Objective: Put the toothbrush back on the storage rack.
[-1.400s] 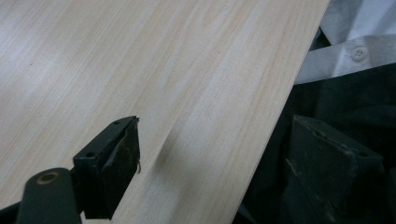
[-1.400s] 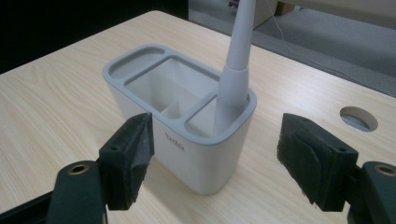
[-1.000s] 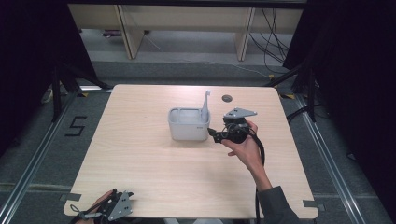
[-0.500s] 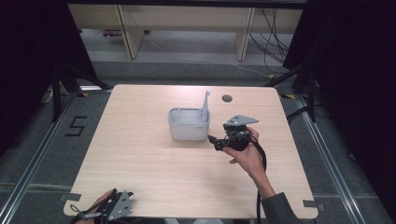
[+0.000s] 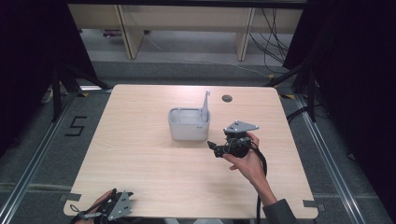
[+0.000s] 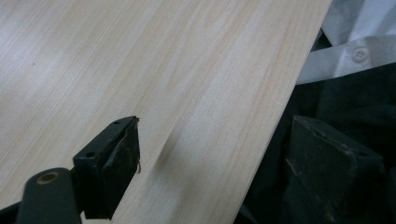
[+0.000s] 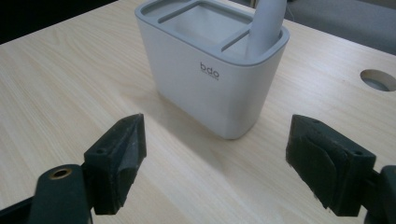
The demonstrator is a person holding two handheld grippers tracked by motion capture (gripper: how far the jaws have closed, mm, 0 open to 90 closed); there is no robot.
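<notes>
A light grey holder box (image 5: 188, 123) stands in the middle of the wooden table (image 5: 140, 154), with a grey stick-like tool (image 5: 205, 105) upright in its right compartment. In the right gripper view the box (image 7: 210, 65) carries the letters "bdo" and the tool (image 7: 268, 21) rises from its slot. My right gripper (image 5: 214, 148) is open, just right of and in front of the box, jaws pointing at it with nothing between them (image 7: 215, 168). My left gripper (image 5: 109, 210) rests at the table's front left edge, open (image 6: 215, 177) and empty.
A round cable hole (image 5: 227, 98) is in the table behind the box, also near the right edge of the right gripper view (image 7: 378, 79). The left gripper view shows the table edge with a person's dark clothing and white shirt (image 6: 355, 46) beyond it.
My right gripper has drawn back from the box, toward the front and slightly right. The left gripper has stayed put.
</notes>
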